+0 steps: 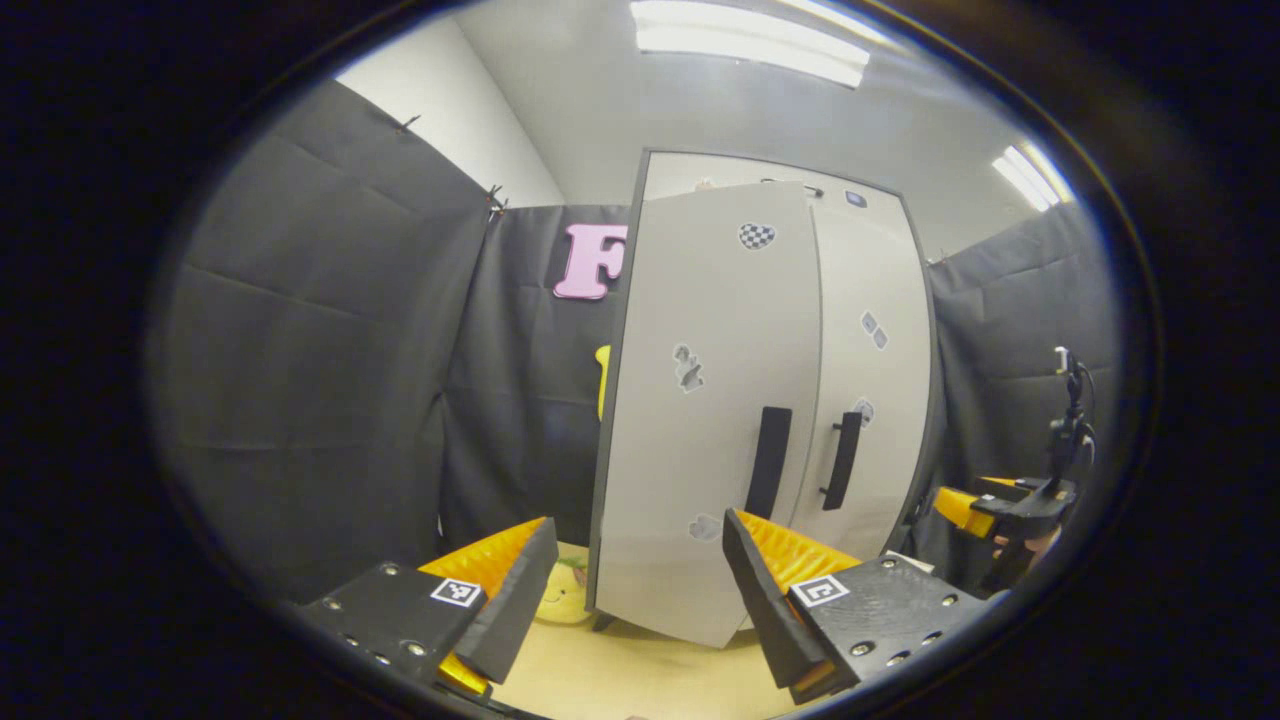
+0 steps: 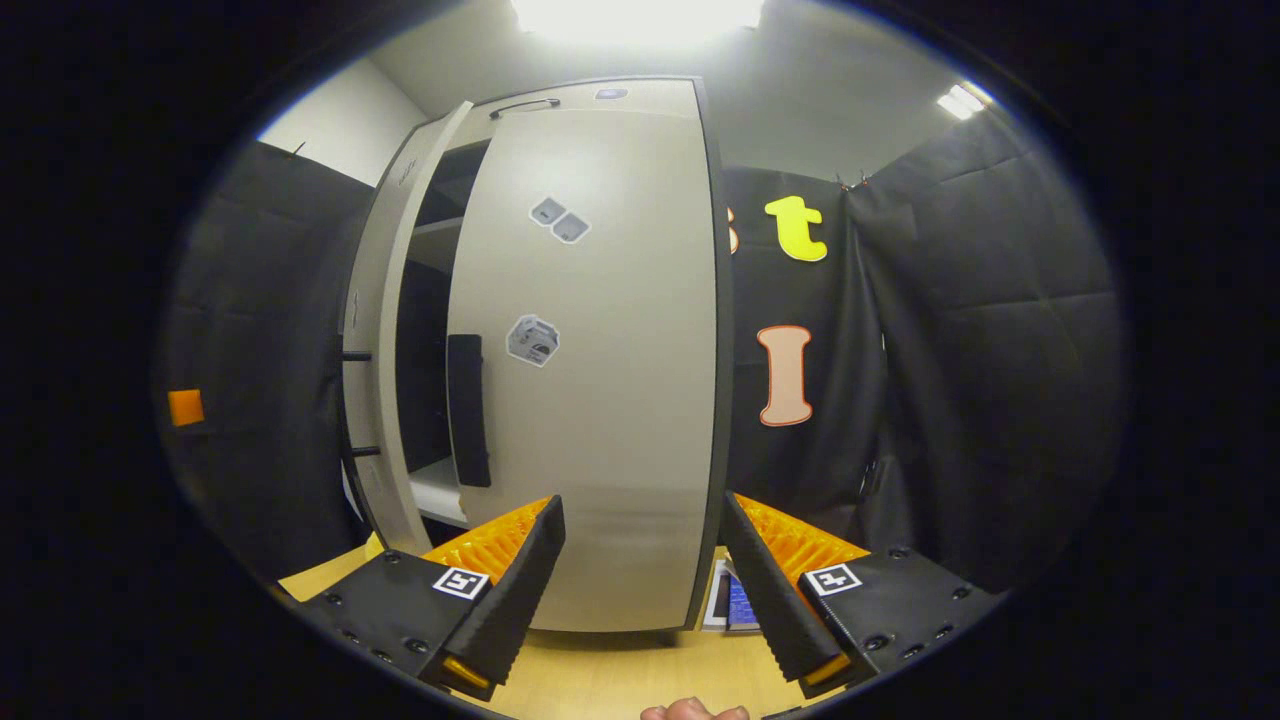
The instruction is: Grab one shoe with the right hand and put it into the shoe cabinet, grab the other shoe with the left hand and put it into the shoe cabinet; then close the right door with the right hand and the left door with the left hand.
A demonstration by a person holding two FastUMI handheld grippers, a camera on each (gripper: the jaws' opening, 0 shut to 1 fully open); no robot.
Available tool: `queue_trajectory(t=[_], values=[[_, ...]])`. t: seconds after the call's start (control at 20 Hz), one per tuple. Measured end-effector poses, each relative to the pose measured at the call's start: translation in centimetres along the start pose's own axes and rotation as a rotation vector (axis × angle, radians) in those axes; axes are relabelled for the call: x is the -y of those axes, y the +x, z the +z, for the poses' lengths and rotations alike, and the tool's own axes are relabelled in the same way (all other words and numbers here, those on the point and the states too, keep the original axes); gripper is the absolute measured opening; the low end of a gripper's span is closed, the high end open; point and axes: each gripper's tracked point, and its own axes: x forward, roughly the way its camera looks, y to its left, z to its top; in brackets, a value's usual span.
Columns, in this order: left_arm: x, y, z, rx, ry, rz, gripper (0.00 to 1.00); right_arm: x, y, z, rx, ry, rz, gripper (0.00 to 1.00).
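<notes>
The pale shoe cabinet (image 1: 700, 175) stands ahead on the wooden surface. Its left door (image 1: 700, 420) hangs ajar and swung toward me, its black handle (image 1: 768, 462) just above my left gripper (image 1: 640, 575), which is open and empty close in front of the door. The right door (image 2: 600, 380) lies flat against the cabinet. My right gripper (image 2: 640, 560) is open and empty in front of its lower part. Between the right door and the ajar left door (image 2: 385, 400) a gap shows a dark interior with a white shelf (image 2: 440, 490). The right gripper (image 1: 1005, 505) also shows far right, hand-held.
A yellow plush toy (image 1: 563, 595) sits on the wooden surface by the cabinet's left foot. A flat card or booklet (image 2: 730, 600) lies at the cabinet's right foot. Black cloth walls close in on both sides. A fingertip (image 2: 695, 710) shows at the bottom edge.
</notes>
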Motion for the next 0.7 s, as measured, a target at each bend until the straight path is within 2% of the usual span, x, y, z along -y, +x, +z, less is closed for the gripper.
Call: queue_trajectory(t=[0.05, 0.1, 0.15, 0.2, 0.25, 0.3, 0.35, 0.7], values=[[-0.4, -0.2, -0.1, 0.001, 0.005, -0.008, 0.94, -0.4, -0.2, -0.1, -0.007, -0.005, -0.002, 0.99], [-0.8, -0.6, -0.3, -0.001, 0.003, -0.016, 0.94, -0.5, -0.5, -0.3, -0.015, -0.008, -0.01, 0.94], [-1.0, -0.7, -0.6, -0.004, -0.007, -0.026, 0.94, -0.6, -0.8, -0.4, -0.022, -0.005, -0.017, 0.99], [-1.4, -0.8, -0.8, -0.009, -0.02, -0.036, 0.94, -0.7, -1.0, -0.3, -0.025, 0.003, -0.028, 0.99], [-1.9, -0.8, -1.2, -0.014, -0.028, -0.042, 0.94, -0.8, -1.2, -0.2, -0.026, 0.014, -0.043, 0.94], [-2.5, -0.9, -1.5, -0.017, -0.028, -0.048, 0.94, -0.9, -1.5, -0.3, -0.028, 0.024, -0.058, 0.94], [-3.0, -1.1, -1.8, -0.023, -0.024, -0.055, 0.94, -1.0, -1.8, -0.3, -0.031, 0.029, -0.071, 0.99], [-5.6, -2.6, -3.6, -0.06, 0.009, -0.123, 0.95, -2.8, -3.5, -1.8, -0.097, 0.099, -0.127, 0.99]])
